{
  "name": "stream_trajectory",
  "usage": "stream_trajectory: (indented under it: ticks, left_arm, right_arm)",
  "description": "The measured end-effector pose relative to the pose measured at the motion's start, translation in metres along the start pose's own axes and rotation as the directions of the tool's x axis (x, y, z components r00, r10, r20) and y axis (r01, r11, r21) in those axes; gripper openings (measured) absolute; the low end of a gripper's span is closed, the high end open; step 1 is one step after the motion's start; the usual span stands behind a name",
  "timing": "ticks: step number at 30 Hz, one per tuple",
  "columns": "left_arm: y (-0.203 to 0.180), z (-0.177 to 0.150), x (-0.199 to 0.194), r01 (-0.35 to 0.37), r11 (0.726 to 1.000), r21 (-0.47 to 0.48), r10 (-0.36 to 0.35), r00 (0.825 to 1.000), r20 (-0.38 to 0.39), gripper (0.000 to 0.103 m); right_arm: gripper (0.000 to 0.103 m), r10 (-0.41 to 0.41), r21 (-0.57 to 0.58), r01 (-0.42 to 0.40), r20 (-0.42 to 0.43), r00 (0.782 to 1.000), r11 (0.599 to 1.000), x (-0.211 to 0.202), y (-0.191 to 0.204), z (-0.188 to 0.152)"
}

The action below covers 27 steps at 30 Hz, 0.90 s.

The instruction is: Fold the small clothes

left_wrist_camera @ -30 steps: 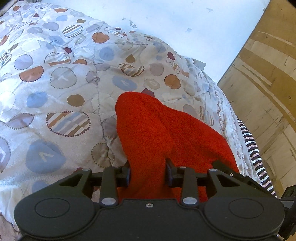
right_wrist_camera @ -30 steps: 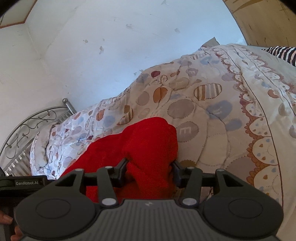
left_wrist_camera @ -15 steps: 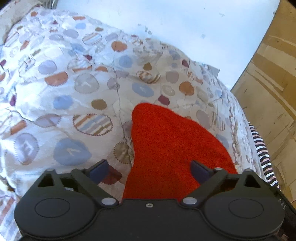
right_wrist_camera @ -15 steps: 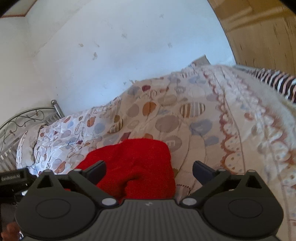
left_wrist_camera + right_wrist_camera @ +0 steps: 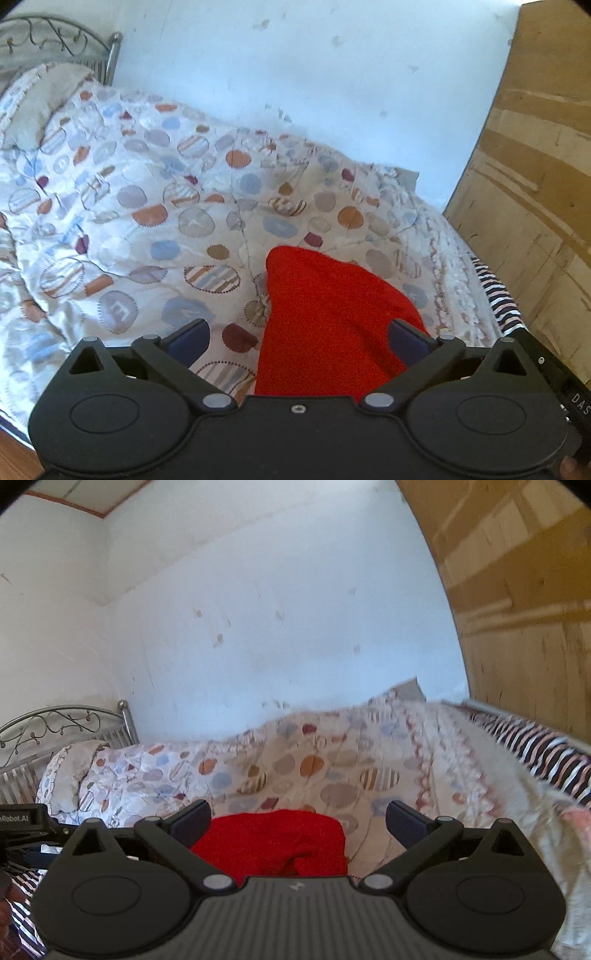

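The red cloth [image 5: 332, 321] lay on the quilt [image 5: 155, 206] with coloured circles, near the edge of the bed that was closest to the cameras, and it looked bunched with a fold at its near side [image 5: 280, 842]. In the left wrist view it lay below the left gripper [image 5: 297, 338], nearer to the right finger; the fingers were spread wide and held nothing. The right gripper [image 5: 298, 819] was also spread wide above the cloth and pinched nothing. The quilt [image 5: 332, 771] covered most of the bed. A pillow [image 5: 40, 99] rested at the head, in front of a metal bed frame [image 5: 55, 720]. A striped fabric [image 5: 546, 749] lay along the far side, beside a wooden wardrobe [image 5: 535, 184]. Behind the bed was a white wall [image 5: 258, 627].
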<state>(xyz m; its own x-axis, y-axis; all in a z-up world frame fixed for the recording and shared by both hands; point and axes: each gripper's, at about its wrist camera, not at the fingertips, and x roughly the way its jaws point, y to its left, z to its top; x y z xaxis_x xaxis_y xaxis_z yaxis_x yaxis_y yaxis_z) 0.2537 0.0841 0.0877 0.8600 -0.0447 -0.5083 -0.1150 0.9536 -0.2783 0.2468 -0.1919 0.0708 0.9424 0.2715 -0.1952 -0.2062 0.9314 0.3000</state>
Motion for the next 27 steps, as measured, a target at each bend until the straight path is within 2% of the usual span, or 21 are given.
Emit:
stream_trajectory:
  ticks: [5, 11, 19, 27]
  left_arm:
    - [-0.004, -0.018, -0.044, -0.003, 1.000, 0.031, 0.001, 0.999, 0.055, 0.102]
    - [-0.004, -0.051, -0.088, -0.047, 0.995, 0.089, 0.034, 0.990, 0.138, 0.102]
    - [0.006, -0.096, -0.117, -0.075, 0.991, 0.113, 0.055, 0.984, 0.172, 0.102]
    - [0.019, -0.140, -0.134, -0.078, 0.987, 0.144, 0.043, 0.973, 0.229, 0.102]
  right_arm:
    - [0.103, -0.008, -0.053, 0.011, 0.065, 0.998, 0.999, -0.045, 0.016, -0.006]
    - [0.103, 0.004, -0.099, 0.007, 0.118, 0.993, 0.995, -0.095, 0.031, -0.023]
    - [0.103, -0.022, -0.108, 0.038, 0.147, 0.989, 0.993, -0.142, 0.037, -0.056]
    - [0.103, -0.052, -0.153, 0.077, 0.165, 0.985, 0.985, -0.166, 0.042, -0.088]
